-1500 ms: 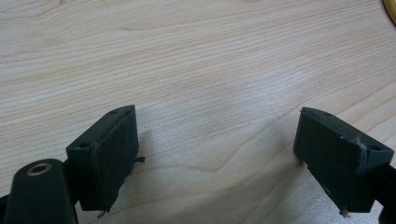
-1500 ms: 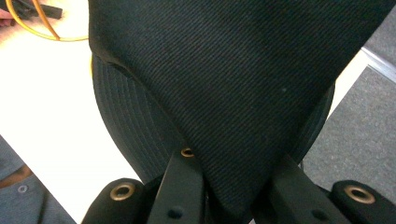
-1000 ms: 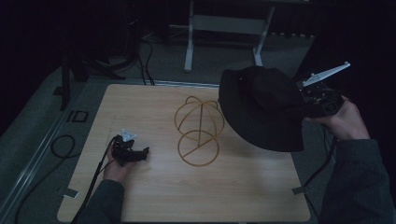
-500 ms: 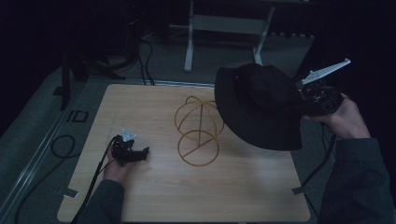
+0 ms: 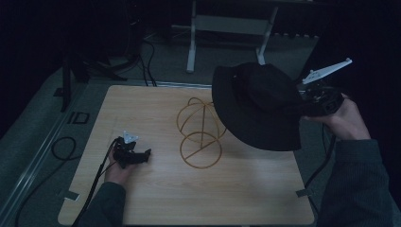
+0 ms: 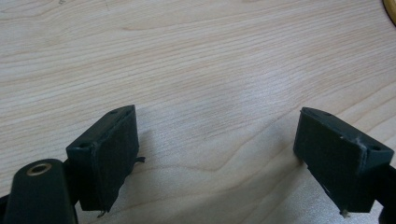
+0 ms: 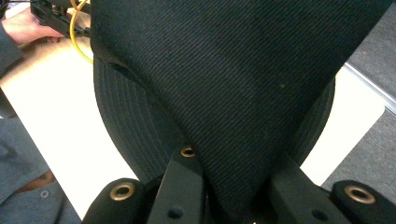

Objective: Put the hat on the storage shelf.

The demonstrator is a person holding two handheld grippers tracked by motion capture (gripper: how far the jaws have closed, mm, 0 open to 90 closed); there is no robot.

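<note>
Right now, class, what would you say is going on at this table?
A person works with a gripper in each hand. The right gripper is shut on the brim of a black hat, holding it in the air over the right side of the wooden table, beside a gold wire hat stand. The hat is not yet on the stand. The left gripper rests on the table near its left edge, jaws open and holding nothing.

Black hat [image 5: 257,106], golden wire stand [image 5: 201,133]
</note>
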